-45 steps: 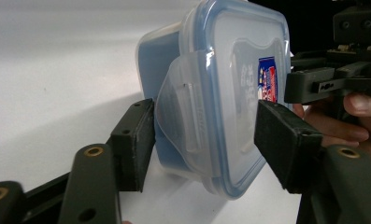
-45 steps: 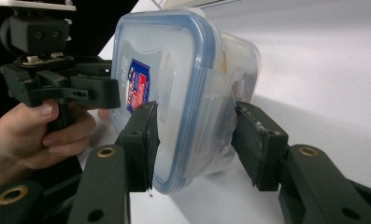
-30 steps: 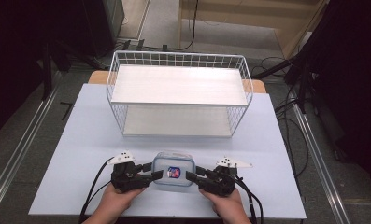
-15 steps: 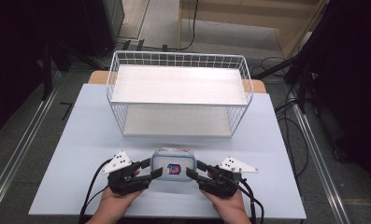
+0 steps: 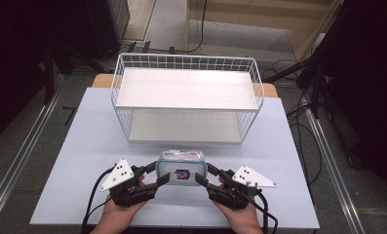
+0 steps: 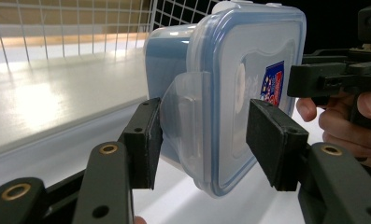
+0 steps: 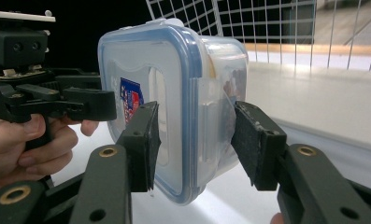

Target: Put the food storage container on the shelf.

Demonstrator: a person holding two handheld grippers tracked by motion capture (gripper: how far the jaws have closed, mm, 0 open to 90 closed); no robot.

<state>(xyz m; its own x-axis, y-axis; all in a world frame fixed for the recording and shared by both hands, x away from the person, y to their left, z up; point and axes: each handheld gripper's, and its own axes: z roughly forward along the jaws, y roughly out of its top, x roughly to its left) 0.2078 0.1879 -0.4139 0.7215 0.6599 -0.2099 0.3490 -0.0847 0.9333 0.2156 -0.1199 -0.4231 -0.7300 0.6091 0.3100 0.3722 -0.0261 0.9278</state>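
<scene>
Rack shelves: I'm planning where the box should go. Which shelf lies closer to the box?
The lower shelf: it lies at table level just behind the lidded box, while the upper shelf stands higher.

The work surface is a pale, lavender-tinted table [image 5: 84,146], rectangular, set on a grey floor [image 5: 15,146]. A white wire basket rack [image 5: 186,100] stands directly on the table's far half — two tiers are seen, a white upper shelf [image 5: 186,87] and a white lower shelf [image 5: 183,126] close to the tabletop. A wooden edge is glimpsed behind the rack's two far corners. Black cables are noted trailing over the table's near edge.
</scene>
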